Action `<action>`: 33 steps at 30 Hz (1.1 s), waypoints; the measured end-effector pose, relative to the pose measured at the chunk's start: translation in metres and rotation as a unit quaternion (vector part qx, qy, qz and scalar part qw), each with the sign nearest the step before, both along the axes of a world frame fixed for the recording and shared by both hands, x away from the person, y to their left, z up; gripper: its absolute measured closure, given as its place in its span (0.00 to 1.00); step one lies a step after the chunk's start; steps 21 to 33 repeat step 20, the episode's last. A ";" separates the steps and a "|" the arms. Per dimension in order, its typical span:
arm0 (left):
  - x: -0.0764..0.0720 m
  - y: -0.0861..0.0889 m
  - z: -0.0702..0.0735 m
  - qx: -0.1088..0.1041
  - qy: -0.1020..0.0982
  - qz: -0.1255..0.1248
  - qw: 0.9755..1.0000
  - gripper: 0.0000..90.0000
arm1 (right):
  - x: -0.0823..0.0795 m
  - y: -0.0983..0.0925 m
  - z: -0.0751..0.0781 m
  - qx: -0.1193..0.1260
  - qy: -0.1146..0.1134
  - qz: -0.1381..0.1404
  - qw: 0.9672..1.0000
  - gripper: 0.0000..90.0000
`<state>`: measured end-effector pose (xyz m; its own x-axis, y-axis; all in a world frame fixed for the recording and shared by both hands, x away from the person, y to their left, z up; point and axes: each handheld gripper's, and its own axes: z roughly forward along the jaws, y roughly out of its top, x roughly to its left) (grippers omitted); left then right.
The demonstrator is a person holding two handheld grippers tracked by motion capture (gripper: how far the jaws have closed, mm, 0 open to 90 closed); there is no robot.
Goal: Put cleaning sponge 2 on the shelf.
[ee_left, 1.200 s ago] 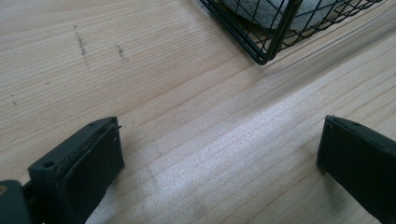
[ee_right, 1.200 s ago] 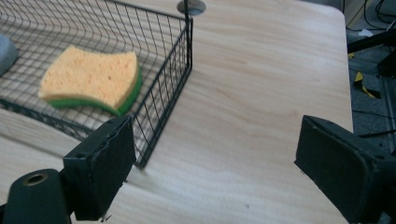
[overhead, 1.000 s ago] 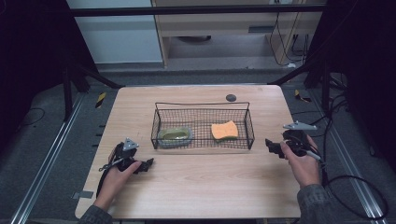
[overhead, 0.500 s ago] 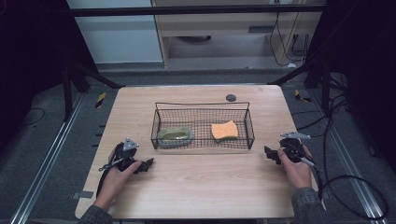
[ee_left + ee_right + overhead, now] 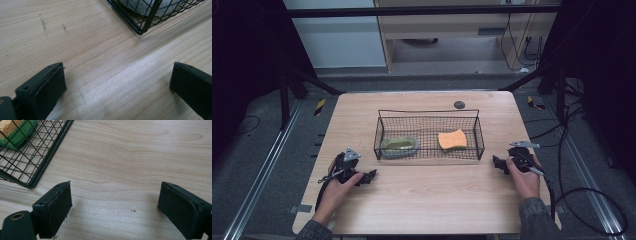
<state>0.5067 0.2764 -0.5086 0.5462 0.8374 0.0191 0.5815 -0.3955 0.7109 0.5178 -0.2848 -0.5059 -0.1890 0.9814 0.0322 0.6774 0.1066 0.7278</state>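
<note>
Lab / recording rig, not a home. Light wooden table stands on grey carpet floor w/ metal floor rails, framed by black metal struts. Black cables trail at right; pale cabinet behind.

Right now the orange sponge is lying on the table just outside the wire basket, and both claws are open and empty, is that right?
Not quite. The orange sponge lies inside the wire basket, toward its right end, as the high view shows. The rest holds: the left claw and the right claw are both open and empty.
</note>
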 end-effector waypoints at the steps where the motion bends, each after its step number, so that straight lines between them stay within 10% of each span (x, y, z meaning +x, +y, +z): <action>1: 0.000 0.000 0.000 0.000 0.000 0.000 1.000 0.00 | 0.000 0.000 0.000 0.000 0.000 0.000 1.000 0.13; 33: 0.000 0.000 0.000 0.000 0.000 -0.001 1.000 0.00 | 0.004 0.003 -0.007 -0.018 0.002 0.004 1.000 0.00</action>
